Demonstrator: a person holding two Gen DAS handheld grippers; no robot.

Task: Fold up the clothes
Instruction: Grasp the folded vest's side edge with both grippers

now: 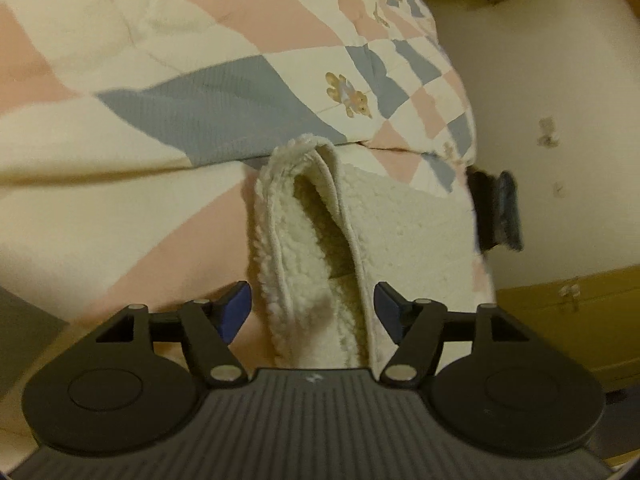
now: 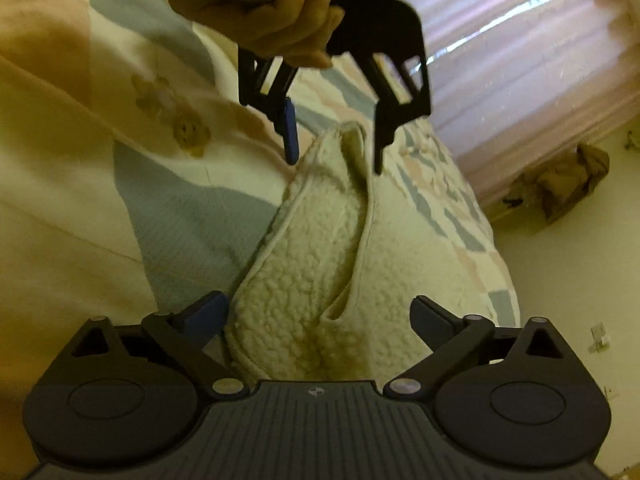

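A cream fleece garment (image 1: 304, 240) lies bunched on the patchwork quilt (image 1: 200, 112) at the bed's edge. In the left wrist view a folded ridge of it runs between the blue pads (image 1: 236, 308) of my left gripper (image 1: 312, 308), which stands open around it. My right gripper (image 2: 320, 316) is also open, and the fleece garment (image 2: 304, 280) fills the gap between its fingers. The right wrist view shows the left gripper (image 2: 334, 148) held by a hand (image 2: 276, 20), its fingers spread over the garment's far tip. A dark blurred thing (image 1: 496, 212) sits at the fleece's right edge.
The quilt (image 2: 180, 216) with teddy-bear prints covers the bed and drops off at the right onto a pale floor (image 1: 520, 80). A yellow cabinet (image 1: 572, 312) stands low at the right. A pink curtain (image 2: 520, 60) and a crumpled brown thing (image 2: 568, 180) lie beyond the bed.
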